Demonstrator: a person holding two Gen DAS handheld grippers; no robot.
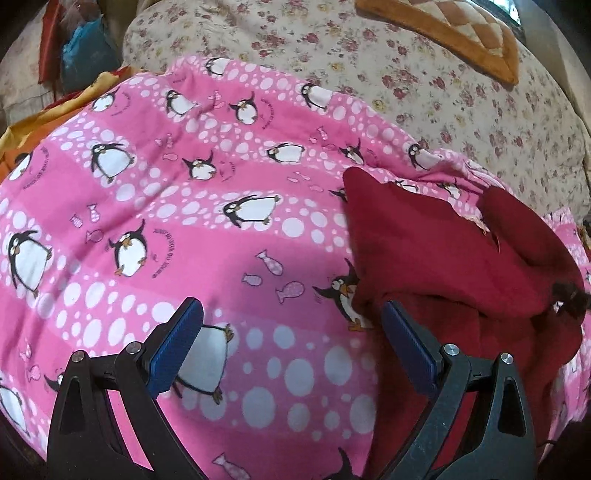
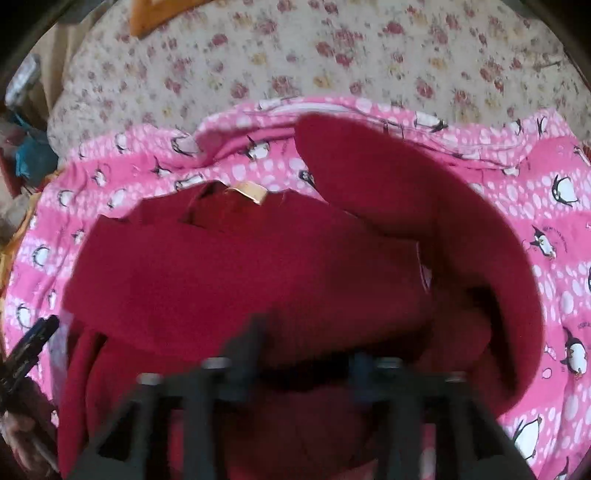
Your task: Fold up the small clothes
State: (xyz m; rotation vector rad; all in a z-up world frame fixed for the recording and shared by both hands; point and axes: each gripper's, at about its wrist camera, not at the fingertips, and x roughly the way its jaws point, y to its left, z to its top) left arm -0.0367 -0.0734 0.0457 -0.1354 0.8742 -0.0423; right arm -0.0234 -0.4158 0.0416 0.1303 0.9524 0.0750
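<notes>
A dark red fleece garment [image 2: 258, 266] lies partly folded on a pink penguin-print blanket [image 2: 554, 229]. A tan neck label [image 2: 248, 192] shows at its far edge, and one sleeve [image 2: 424, 192] curves round the right side. My right gripper [image 2: 306, 347] hangs blurred just above the garment's near part, jaws apart, with no cloth seen pinched between them. In the left wrist view the garment [image 1: 443, 258] lies to the right. My left gripper [image 1: 291, 306] is open over the bare blanket [image 1: 184, 206], and its right blue pad [image 1: 404, 343] sits at the garment's left edge.
A floral bedsheet [image 1: 424, 74] stretches beyond the blanket, with an orange quilted cushion [image 1: 454, 33] at the far right. Blue and red bundles [image 1: 81, 48] and yellow cloth [image 1: 48, 110] lie at the far left. A hand with a black tool part [image 2: 33, 343] shows at the left edge.
</notes>
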